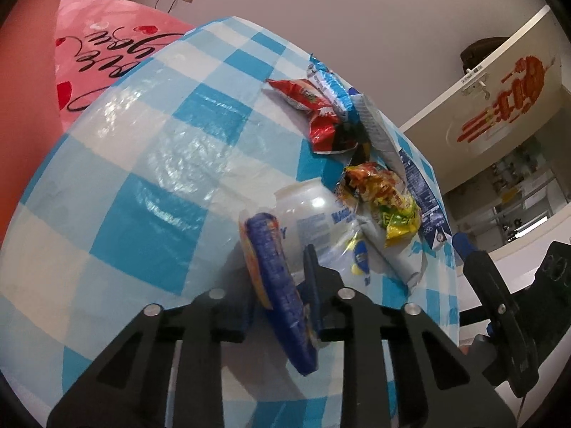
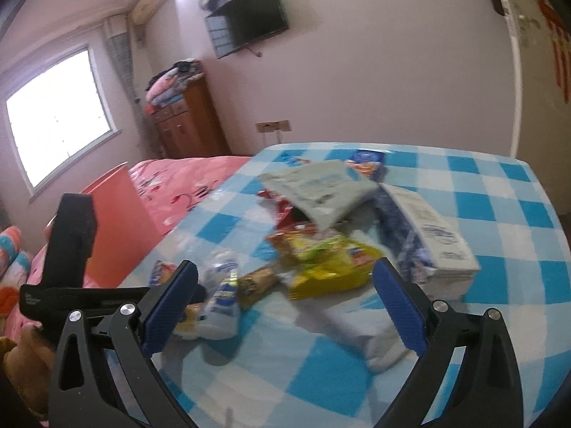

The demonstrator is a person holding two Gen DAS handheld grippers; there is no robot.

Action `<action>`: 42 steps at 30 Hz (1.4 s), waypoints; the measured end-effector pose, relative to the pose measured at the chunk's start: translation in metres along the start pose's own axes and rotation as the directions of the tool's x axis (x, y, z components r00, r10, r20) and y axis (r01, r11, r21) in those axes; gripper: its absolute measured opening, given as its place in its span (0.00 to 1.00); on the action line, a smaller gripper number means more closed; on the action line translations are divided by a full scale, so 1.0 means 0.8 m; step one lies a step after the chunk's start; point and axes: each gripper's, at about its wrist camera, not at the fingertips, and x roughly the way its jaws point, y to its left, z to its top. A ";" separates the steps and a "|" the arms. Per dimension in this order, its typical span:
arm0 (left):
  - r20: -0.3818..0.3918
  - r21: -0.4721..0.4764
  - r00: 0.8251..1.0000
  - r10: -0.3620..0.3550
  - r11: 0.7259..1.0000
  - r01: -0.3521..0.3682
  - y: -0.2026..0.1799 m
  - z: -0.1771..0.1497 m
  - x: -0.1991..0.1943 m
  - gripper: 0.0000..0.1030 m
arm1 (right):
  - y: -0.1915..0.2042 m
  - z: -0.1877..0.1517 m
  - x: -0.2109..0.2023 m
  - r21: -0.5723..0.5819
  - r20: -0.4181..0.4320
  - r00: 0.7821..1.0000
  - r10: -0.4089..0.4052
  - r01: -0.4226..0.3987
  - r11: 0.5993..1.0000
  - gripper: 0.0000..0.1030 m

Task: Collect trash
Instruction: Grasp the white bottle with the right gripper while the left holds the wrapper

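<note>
We cannot read the print on the blue wrapper (image 1: 276, 285), which hides the lower side of the white bottle (image 1: 314, 214). In the right wrist view the trash pile (image 2: 314, 249) smears with blur, and the table (image 2: 499, 192) runs off the right edge.

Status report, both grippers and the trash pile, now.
Left gripper shut on a blue wrapper. Right gripper open, empty, above the trash pile. Rest of the litter lies on the checked tablecloth. Nothing in the way.
</note>
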 end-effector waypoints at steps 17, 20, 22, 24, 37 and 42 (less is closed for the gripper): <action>0.014 0.023 1.000 0.000 1.000 0.000 0.025 -0.012 -0.017 0.14 | 0.039 -0.028 0.072 0.068 -0.186 0.973 0.137 -0.127 0.990 0.66; 0.018 0.024 1.000 -0.006 1.000 0.006 0.030 -0.013 -0.020 0.13 | 0.043 -0.028 0.079 0.068 -0.209 0.968 0.137 -0.125 0.990 0.58; 0.021 0.027 1.000 -0.006 1.000 0.006 0.032 -0.014 -0.022 0.13 | 0.048 -0.029 0.083 0.048 -0.225 0.967 0.119 -0.111 0.993 0.52; 0.023 0.029 1.000 -0.010 1.000 0.009 0.034 -0.015 -0.024 0.13 | 0.054 -0.030 0.087 0.036 -0.237 0.964 0.119 -0.114 0.993 0.50; 0.041 0.021 0.999 -0.033 0.999 0.032 0.048 -0.024 -0.035 0.13 | 0.057 -0.033 0.089 0.002 -0.238 0.969 0.070 -0.072 0.997 0.39; 0.051 0.028 0.998 -0.041 0.999 0.039 0.051 -0.028 -0.043 0.13 | 0.057 -0.038 0.080 0.011 -0.221 0.974 0.058 -0.057 0.998 0.38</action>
